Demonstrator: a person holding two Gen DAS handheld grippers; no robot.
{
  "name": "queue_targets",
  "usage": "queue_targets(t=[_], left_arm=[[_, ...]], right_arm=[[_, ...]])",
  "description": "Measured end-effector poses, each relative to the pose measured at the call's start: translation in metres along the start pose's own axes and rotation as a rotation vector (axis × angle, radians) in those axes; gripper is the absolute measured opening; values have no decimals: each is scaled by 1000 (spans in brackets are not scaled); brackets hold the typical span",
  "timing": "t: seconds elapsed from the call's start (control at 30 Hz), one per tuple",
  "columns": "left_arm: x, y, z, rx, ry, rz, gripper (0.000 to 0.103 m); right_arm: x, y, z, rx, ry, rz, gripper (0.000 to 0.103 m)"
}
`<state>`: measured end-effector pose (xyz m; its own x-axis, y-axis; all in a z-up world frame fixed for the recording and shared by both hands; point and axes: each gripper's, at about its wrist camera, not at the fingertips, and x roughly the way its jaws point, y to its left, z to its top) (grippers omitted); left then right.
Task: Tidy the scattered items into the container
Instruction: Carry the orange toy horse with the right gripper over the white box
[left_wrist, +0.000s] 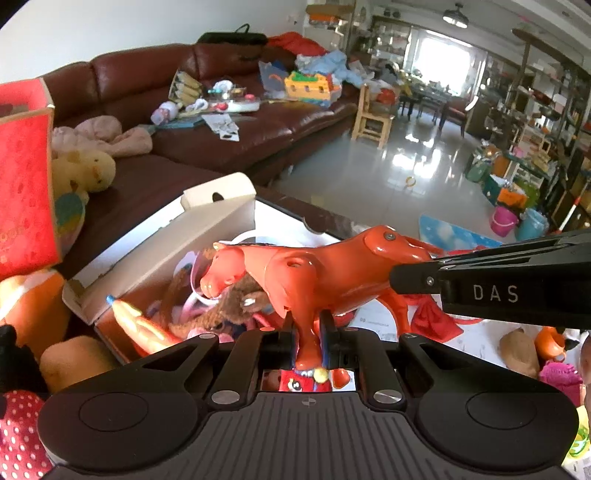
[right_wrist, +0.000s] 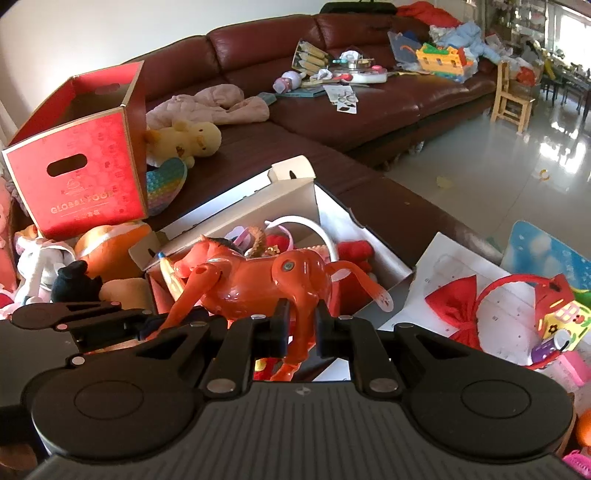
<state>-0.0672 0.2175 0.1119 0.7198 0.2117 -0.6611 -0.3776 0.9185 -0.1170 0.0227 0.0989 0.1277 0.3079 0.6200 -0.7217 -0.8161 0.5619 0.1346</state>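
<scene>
An orange plastic toy horse (left_wrist: 317, 269) is held by both grippers just above the near edge of an open white cardboard box (left_wrist: 207, 225). My left gripper (left_wrist: 306, 325) is shut on a front leg. My right gripper (right_wrist: 301, 314) is shut on a hind leg of the horse (right_wrist: 258, 277). The box (right_wrist: 332, 210) holds several toys, among them a brown plush, a white headband and red plush pieces. The right gripper's body (left_wrist: 498, 284) shows at the right of the left wrist view.
A red cardboard box (right_wrist: 85, 166) stands at the left. Plush toys (right_wrist: 107, 251) lie around it. A red bow headband (right_wrist: 480, 306) and a small toy house (right_wrist: 557, 310) lie on white paper at the right. A cluttered brown sofa (right_wrist: 332, 122) is behind.
</scene>
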Motion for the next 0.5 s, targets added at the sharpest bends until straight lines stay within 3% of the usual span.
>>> queue_targets(t=[0.5], left_arm=[[24,22,41,-15,-5,39,8]], right_arm=[[33,0,45,1,-2,24,17]])
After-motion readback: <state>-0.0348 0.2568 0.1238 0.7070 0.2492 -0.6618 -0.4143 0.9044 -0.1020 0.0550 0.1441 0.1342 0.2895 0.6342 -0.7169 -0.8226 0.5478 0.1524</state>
